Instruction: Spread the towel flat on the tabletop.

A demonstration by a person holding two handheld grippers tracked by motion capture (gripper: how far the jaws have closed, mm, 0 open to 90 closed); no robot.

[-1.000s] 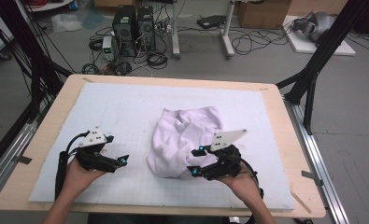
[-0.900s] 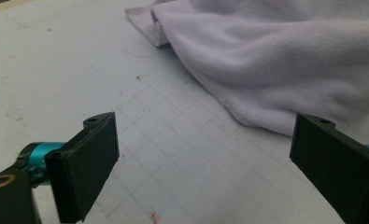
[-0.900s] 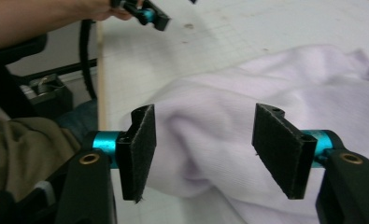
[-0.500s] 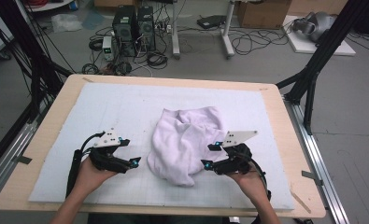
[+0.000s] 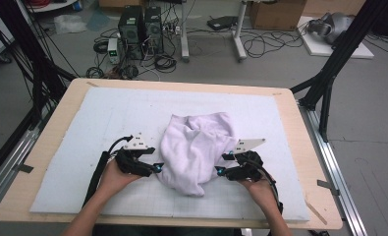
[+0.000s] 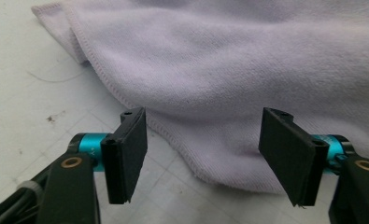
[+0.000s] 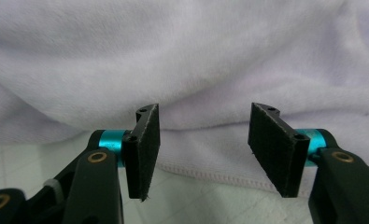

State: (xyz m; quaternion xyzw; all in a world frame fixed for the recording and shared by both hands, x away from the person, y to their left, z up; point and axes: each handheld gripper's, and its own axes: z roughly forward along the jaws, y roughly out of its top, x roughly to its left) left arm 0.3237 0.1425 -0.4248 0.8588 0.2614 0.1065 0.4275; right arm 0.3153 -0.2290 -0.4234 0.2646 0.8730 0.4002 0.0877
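Note:
A crumpled pale lilac towel (image 5: 195, 147) lies in a heap on the white mat (image 5: 83, 128), near its middle front. My left gripper (image 5: 157, 168) sits at the towel's left lower edge, jaws open. In the left gripper view the towel's stitched hem (image 6: 173, 135) runs between the open jaws of that gripper (image 6: 203, 149), low over the mat. My right gripper (image 5: 220, 164) is at the towel's right side, also open. In the right gripper view the towel (image 7: 182, 60) fills the background and its hem (image 7: 205, 175) lies between the spread jaws of the right gripper (image 7: 203, 149).
The mat covers a wooden table (image 5: 299, 128) with black frame posts (image 5: 329, 73) at its sides. Computers (image 5: 140, 24), cables and boxes stand on the floor beyond the far edge. Bare mat lies left, right and behind the towel.
Both grippers have moved inward toward the towel. The left one travelled right and now reaches the towel's left edge; the right one stays at the right edge.

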